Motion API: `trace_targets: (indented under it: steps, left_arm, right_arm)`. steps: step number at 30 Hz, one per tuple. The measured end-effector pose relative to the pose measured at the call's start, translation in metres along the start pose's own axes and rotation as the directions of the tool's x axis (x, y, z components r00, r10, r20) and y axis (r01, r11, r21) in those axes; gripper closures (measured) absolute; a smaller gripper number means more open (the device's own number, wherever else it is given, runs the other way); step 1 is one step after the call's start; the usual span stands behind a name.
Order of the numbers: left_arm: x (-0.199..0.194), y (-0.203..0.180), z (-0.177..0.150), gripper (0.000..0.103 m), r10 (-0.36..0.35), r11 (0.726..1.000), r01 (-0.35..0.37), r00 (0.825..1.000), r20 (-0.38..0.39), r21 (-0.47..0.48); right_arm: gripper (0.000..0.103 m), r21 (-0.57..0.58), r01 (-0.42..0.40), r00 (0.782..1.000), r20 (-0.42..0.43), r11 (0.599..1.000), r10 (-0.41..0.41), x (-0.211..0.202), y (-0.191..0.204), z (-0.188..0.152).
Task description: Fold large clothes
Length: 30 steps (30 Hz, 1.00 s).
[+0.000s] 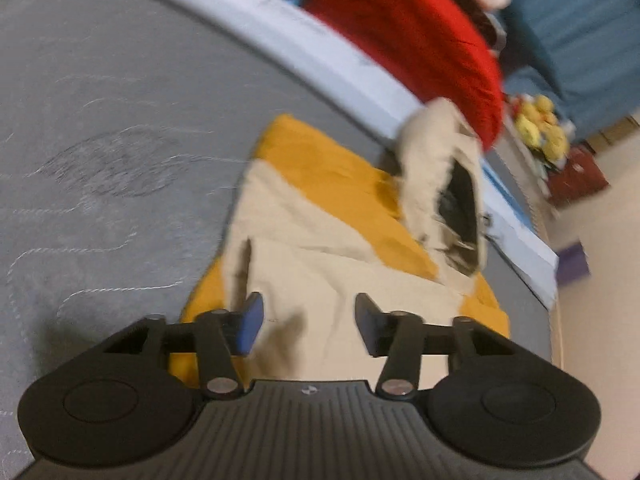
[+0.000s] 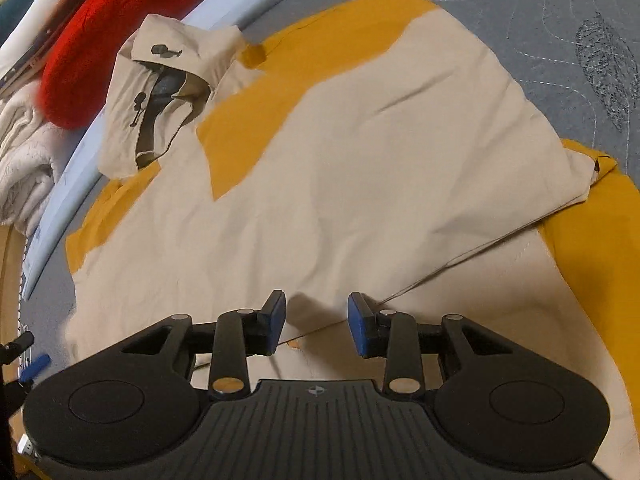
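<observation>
Cloth fills most of what you see: a beige and mustard-yellow jacket (image 2: 352, 152) lies spread flat on the grey quilted mattress (image 1: 100, 100), its hood (image 2: 160, 92) toward the pale blue edge strip (image 1: 320, 52) of the bed. In the right wrist view your right claw (image 2: 317, 322) hangs just above the beige panel with its blue-padded fingers (image 2: 276, 322) spread apart and nothing between them; a seam line of the garment runs under the gap. In the left wrist view your left claw (image 1: 308, 324) is likewise spread wide and empty over the lower beige part of the jacket, with yellow cloth showing on either side; this view is motion-blurred, so whether the fingertips touch the cloth cannot be told. Beyond the blue strip sit a red fuzzy garment (image 2: 88, 52) and a cream fleecy one (image 2: 24, 152), piled beside each other. Far off in the left view, yellow plush toys (image 1: 542, 124) rest on a shelf.
</observation>
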State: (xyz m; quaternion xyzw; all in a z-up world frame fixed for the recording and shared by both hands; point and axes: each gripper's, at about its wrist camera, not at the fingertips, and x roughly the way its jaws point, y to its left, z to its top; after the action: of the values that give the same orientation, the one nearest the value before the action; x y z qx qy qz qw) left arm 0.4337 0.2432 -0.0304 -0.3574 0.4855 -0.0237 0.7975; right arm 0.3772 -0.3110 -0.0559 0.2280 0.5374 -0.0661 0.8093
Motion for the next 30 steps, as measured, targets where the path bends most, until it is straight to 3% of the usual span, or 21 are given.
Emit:
trace_targets:
  steps: [3, 7, 11, 13, 14, 20, 23, 26, 30]
  left_arm:
    - [0.005, 0.004, 0.001, 0.048, 0.087, 0.996, -0.087, 0.996, 0.003, 0.003]
    - [0.013, 0.001, -0.004, 0.050, 0.079, 0.996, -0.078, 0.996, -0.033, 0.039]
    - [0.028, -0.013, -0.019, 0.069, 0.159, 0.980, -0.148, 0.985, -0.069, 0.135]
    - [0.032, -0.016, -0.024, 0.085, 0.178, 0.972, -0.164, 0.981, -0.074, 0.170]
    - [0.033, -0.020, -0.028, 0.100, 0.191, 0.967, -0.177, 0.980, -0.061, 0.185]
    - [0.013, -0.032, -0.023, 0.101, 0.166, 0.957, -0.186, 0.981, 0.105, 0.224]
    - [0.019, -0.035, -0.024, 0.099, 0.184, 0.950, -0.201, 0.979, 0.092, 0.239]
    - [0.015, -0.041, -0.023, 0.098, 0.201, 0.942, -0.235, 0.967, 0.157, 0.241]
    - [0.012, -0.056, -0.027, 0.093, 0.094, 0.947, -0.136, 0.984, 0.153, 0.292]
  right_arm:
    - [0.067, 0.002, 0.002, 1.000, 0.007, 1.000, -0.002, -0.003, 0.000, 0.000]
    - [0.067, -0.004, 0.012, 1.000, 0.021, 1.000, -0.012, -0.004, -0.001, 0.004]
    - [0.067, 0.008, 0.018, 0.999, 0.027, 1.000, -0.018, -0.004, -0.005, 0.008]
    - [0.067, 0.009, 0.023, 0.999, 0.030, 1.000, -0.023, -0.003, -0.004, 0.010]
    - [0.067, 0.006, 0.028, 0.999, 0.034, 1.000, -0.028, -0.003, -0.004, 0.010]
    - [0.067, -0.026, 0.052, 0.994, 0.096, 0.998, -0.049, -0.011, -0.001, 0.014]
    - [0.068, 0.037, 0.106, 0.989, 0.100, 0.994, -0.109, -0.008, -0.014, 0.015]
    - [0.069, 0.111, 0.136, 0.985, 0.088, 0.985, -0.146, -0.007, -0.028, 0.017]
    - [0.067, 0.098, 0.131, 0.980, 0.139, 0.986, -0.144, -0.016, -0.024, 0.019]
